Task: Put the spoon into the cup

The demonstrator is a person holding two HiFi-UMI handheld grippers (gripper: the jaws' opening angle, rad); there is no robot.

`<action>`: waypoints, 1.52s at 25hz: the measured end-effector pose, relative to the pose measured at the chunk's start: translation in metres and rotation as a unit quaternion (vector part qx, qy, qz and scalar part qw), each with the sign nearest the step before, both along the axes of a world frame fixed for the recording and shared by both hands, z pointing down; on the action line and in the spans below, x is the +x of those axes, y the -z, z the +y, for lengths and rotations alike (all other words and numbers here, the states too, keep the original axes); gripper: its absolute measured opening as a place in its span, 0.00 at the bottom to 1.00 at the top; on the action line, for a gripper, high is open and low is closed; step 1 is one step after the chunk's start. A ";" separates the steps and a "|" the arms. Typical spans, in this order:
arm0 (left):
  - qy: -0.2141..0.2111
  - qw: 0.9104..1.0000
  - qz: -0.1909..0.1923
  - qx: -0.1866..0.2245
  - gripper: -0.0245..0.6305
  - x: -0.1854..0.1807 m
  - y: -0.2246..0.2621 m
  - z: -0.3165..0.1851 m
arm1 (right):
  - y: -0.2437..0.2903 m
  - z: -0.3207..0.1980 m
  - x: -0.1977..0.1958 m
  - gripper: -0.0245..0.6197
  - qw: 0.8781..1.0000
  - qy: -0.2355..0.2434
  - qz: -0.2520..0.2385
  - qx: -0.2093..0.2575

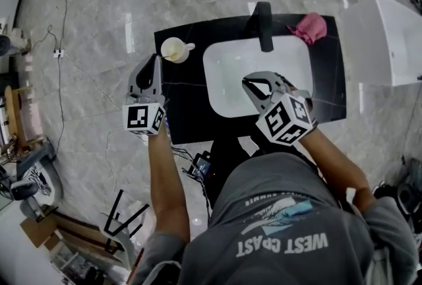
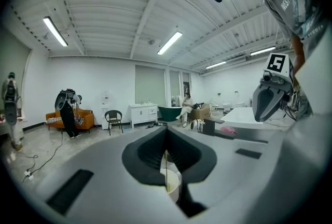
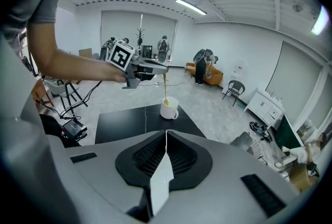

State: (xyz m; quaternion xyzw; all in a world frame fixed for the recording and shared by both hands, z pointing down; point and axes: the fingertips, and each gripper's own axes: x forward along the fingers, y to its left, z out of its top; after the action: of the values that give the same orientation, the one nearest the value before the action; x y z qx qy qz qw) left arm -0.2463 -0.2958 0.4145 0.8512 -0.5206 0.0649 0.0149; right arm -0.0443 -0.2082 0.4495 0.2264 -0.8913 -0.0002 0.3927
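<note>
Left gripper is clamped fully shut on the handle of a thin yellowish spoon. The spoon hangs straight down from the jaw tips, and its bowl end sits right at the mouth of the white cup. The cup stands on the far left corner of the black counter, with its handle sticking out to one side.

Right gripper has its tips together too, and it's hovering over the white sink, well away from the cup. A white sliver shows in the slot behind its tips. I honestly can't tell if that's just the sink showing through the gap or something pinched in there.

Hard-to-see stuff: from the head view the spoon is basically invisible, since the left gripper covers it. In the left gripper view it's only a thin line running down the seam of the jaws, with the cup rim peeking out below. Whether the spoon bowl touches the inside of the cup, no idea. The person's shirt blocks the near edge of the counter.

The counter also has a black faucet at the back of the sink and a crumpled pink cloth beside it. The floor is pale marble-look tile with cables trailing on it. It's a big open white room with strip lights on the ceiling and an orange sofa along the far wall.
</note>
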 end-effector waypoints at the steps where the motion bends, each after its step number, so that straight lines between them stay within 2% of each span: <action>1: 0.000 1.000 0.002 -0.001 0.04 0.000 -0.002 0.000 | 0.000 0.000 0.000 0.09 1.000 0.000 0.001 0.000; 12: -0.016 1.000 -0.006 -0.016 0.04 0.008 -0.022 -0.008 | -0.007 0.001 -0.005 0.09 1.000 -0.002 0.000 -0.007; 23: -0.027 0.998 -0.017 -0.053 0.04 0.015 -0.044 -0.006 | -0.006 0.003 -0.004 0.09 1.000 0.002 -0.002 -0.011; 38: -0.024 0.998 -0.041 -0.043 0.04 0.024 -0.013 0.010 | 0.012 -0.002 0.000 0.09 1.000 0.018 -0.017 -0.002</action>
State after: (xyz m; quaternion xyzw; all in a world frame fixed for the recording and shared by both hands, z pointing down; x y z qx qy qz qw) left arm -0.2225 -0.2861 0.4273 0.8587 -0.4967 0.1228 0.0284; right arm -0.0439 -0.2098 0.4375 0.2094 -0.9020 -0.0018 0.3775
